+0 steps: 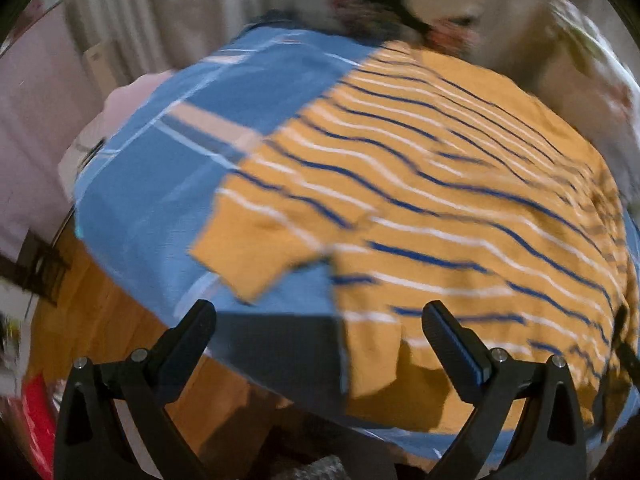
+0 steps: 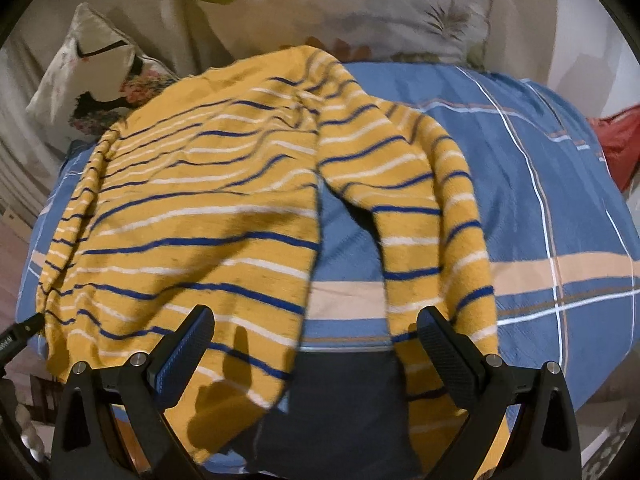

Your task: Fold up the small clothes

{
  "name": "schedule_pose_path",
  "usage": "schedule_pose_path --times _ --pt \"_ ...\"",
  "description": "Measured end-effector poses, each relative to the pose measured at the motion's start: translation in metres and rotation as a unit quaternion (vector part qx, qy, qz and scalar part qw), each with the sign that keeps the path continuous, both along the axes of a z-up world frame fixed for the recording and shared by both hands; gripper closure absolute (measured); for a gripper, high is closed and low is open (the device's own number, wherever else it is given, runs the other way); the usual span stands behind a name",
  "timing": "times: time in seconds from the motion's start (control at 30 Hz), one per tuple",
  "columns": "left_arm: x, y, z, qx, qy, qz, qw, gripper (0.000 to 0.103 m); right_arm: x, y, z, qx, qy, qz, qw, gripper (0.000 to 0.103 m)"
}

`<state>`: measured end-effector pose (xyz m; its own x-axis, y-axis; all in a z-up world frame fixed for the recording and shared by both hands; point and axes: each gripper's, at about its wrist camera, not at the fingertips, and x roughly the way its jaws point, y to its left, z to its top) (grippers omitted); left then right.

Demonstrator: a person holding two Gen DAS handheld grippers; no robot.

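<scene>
Your left tongs [image 1: 316, 328] and right tongs [image 2: 316, 332] both stand wide apart, with nothing between their fingers, hovering over the near edge of the bed [image 2: 560, 208]. The yellow striped sweater [image 2: 192, 216] lies spread on the blue checked bedcover, its body toward the bed's left side. 1 sleeve [image 2: 436, 232] trails down toward the near edge beside your right tongs. 2 floral pillows [image 2: 360, 8] sit at the far edge. The left view is blurred.
</scene>
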<state>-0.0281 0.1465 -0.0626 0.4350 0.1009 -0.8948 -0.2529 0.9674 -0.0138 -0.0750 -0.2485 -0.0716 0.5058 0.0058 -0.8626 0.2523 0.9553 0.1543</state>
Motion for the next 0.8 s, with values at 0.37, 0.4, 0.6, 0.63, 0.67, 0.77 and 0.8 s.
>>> schedule_pose_path --times 0.37,0.4,0.6,0.63,0.67,0.77,0.8 --pt "0.067 0.052 -0.037 0.001 0.035 -0.016 0.9993 0.045 0.019 0.005 -0.004 0.003 0.01 0.018 1.0 0.0" --pt "0.067 0.052 -0.034 -0.008 0.029 -0.014 0.9994 0.061 0.021 0.005 -0.004 0.001 0.009 0.019 1.0 0.0" --pt "0.074 0.058 -0.026 0.051 0.041 -0.023 0.9976 0.094 0.03 -0.009 -0.002 0.001 0.006 -0.002 1.0 0.0" --pt "0.077 0.067 -0.024 0.07 0.042 -0.008 0.9967 0.094 0.031 -0.012 -0.001 0.002 0.005 -0.006 1.0 0.0" --pt "0.08 0.077 -0.021 0.086 0.041 0.01 0.9954 0.094 0.033 -0.017 -0.001 0.003 0.004 -0.01 1.0 0.0" --pt "0.084 0.112 -0.008 0.137 0.039 0.072 0.9871 0.094 0.034 -0.038 0.003 0.008 -0.004 -0.035 0.999 0.0" --pt "0.084 0.118 -0.005 0.139 0.036 0.082 0.9862 0.094 0.033 -0.047 0.004 0.013 -0.007 -0.044 0.999 0.0"
